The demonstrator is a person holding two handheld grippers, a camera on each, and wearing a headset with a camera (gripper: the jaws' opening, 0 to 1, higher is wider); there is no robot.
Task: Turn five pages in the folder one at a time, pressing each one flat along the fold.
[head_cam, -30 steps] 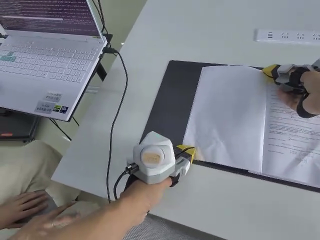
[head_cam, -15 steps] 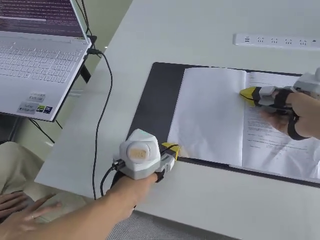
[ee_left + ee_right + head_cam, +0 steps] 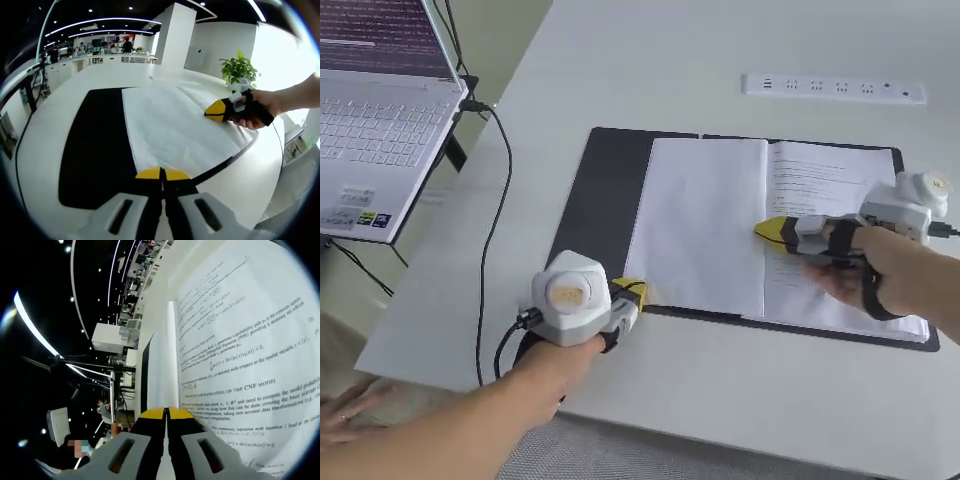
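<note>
1. The folder [image 3: 605, 200] lies open on the workbench [image 3: 720, 390], its black cover bare at the left; a blank page [image 3: 705, 225] covers the middle, a printed page [image 3: 825, 175] lies at the right, and the fold [image 3: 766, 175] runs between them.
2. The right gripper [image 3: 768, 231] has its jaws pressed together with nothing between them; the yellow tips rest at the fold, roughly midway along it; in the right gripper view they point along the crease beside the printed text; closed jaws make one blunt nose, which I judge suits rubbing paper flat better than a spread pair.
3. The left gripper [image 3: 632, 293] also has its jaws closed on each other, with nothing visible between them; the tips sit at the near left corner of the blank page, where paper meets black cover; this placing looks meant to pin the folder so it does not slide under the pressing; whether it bears down I cannot tell.
4. I judge the step in hand to be flattening a page along the fold; the count of pages done cannot be read from here.
5. A laptop [image 3: 370, 110], its cable [image 3: 498, 200] and a power strip [image 3: 835, 88] lie well apart from the folder, so they should not hinder the work.
</note>
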